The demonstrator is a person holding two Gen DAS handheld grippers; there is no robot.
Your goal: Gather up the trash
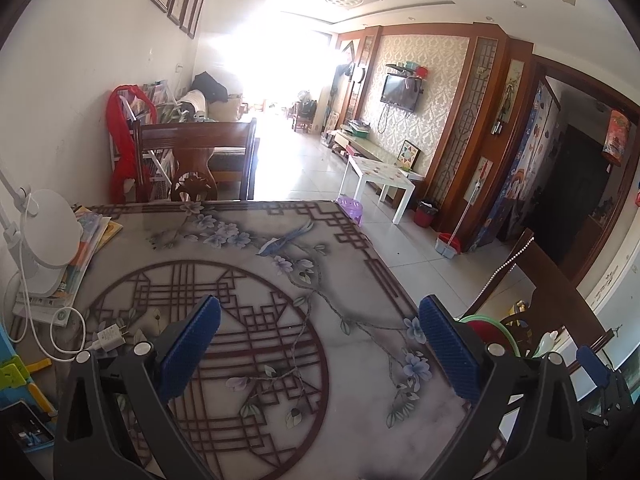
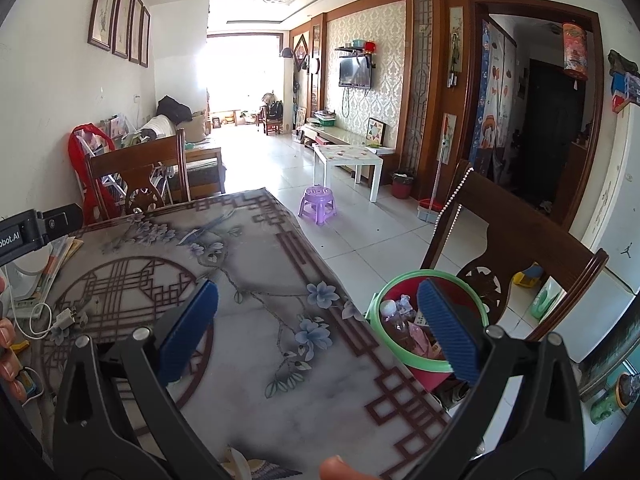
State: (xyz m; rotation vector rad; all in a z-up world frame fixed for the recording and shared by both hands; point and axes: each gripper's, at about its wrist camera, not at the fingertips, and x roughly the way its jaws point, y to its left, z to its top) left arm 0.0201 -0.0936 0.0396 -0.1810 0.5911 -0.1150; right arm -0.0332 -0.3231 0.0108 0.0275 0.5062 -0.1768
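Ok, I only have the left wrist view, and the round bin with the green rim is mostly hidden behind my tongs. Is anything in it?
Observer: Yes. The red round bin with the green rim holds crumpled plastic and paper wrappers.
Operator: Are the right tongs carrying anything?
Observer: No. The right tongs are open and empty, above the flower-patterned table top, with the bin just off the table's right edge.

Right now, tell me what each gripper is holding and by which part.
Nothing is held. The left gripper stands open over the patterned table; the right gripper is open too, above the table edge beside the trash bin.
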